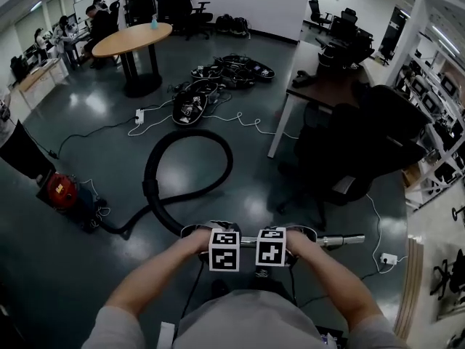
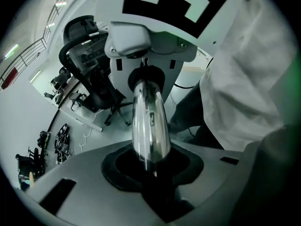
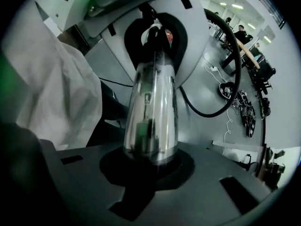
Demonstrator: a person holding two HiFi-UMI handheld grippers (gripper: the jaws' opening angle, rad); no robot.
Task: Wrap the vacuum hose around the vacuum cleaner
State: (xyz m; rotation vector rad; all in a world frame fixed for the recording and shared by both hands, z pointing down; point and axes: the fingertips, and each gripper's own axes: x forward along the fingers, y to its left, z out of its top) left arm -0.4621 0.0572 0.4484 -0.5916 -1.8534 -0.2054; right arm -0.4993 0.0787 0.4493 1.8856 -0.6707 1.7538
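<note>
Two tools sit on one tube, right below the head camera. The room is an open office with a glossy dark-teal floor (image 1: 73, 122). A round table (image 1: 131, 38) stands far left with people (image 1: 98, 20) seated behind it. A dark table (image 1: 327, 86) and black office chairs (image 1: 378, 137) are on the right, and a heap of black gear (image 1: 218, 78) with white cables (image 1: 247, 121) lies mid-floor. The red vacuum cleaner (image 1: 62, 191) is on the floor at left, well apart from the person. Its black hose (image 1: 190, 133) runs off it, lies in one big loop on the floor and comes back to the chrome tube (image 1: 341, 241), which is about level and sticks out to the right. The left hand (image 1: 190, 244) and right hand (image 1: 301, 246) are side by side, forearms reaching forward, tools nearly touching and pointing down. The right tool (image 1: 298, 233) is clamped on the tube. The left tool (image 1: 207, 231) has its jaws narrowed around the same tube, with a gap showing each side, so it isn't pinching.
</note>
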